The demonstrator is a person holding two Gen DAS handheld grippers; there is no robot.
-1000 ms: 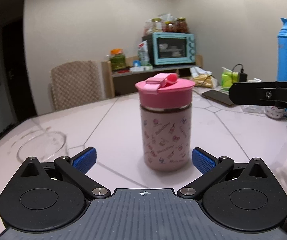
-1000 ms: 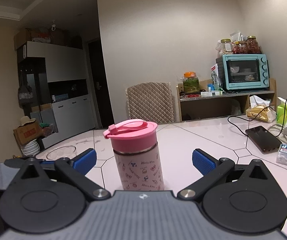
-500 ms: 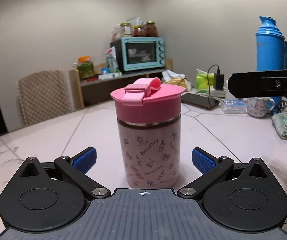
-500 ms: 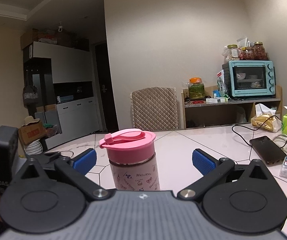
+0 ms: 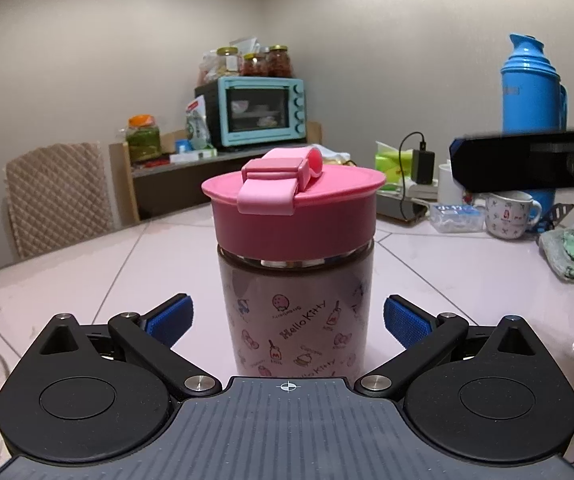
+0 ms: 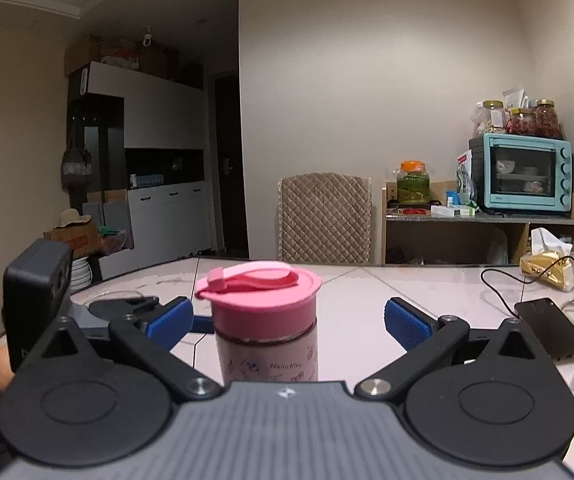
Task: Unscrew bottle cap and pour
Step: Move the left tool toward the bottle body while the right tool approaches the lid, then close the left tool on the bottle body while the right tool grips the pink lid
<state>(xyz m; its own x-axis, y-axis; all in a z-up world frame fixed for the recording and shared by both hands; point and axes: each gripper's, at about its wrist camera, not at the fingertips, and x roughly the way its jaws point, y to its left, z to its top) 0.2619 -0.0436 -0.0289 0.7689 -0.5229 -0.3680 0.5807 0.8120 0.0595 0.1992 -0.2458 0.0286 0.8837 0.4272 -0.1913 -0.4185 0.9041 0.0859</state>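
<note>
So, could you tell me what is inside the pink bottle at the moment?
That cannot be seen. The pink cap is still on the bottle with its flip tab shut, and the printed wall is opaque. Both the left gripper and the right gripper are open around it.

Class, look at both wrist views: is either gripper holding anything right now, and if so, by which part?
Nothing is held. The left gripper stands open around the body of the pink printed bottle without touching; the right gripper is open at its pink screw cap.

Matt pink plastic cap (image 5: 294,211), bare metal band (image 5: 295,261), glossy tiled table (image 5: 447,276), ribbed blue pads (image 5: 405,322)
</note>
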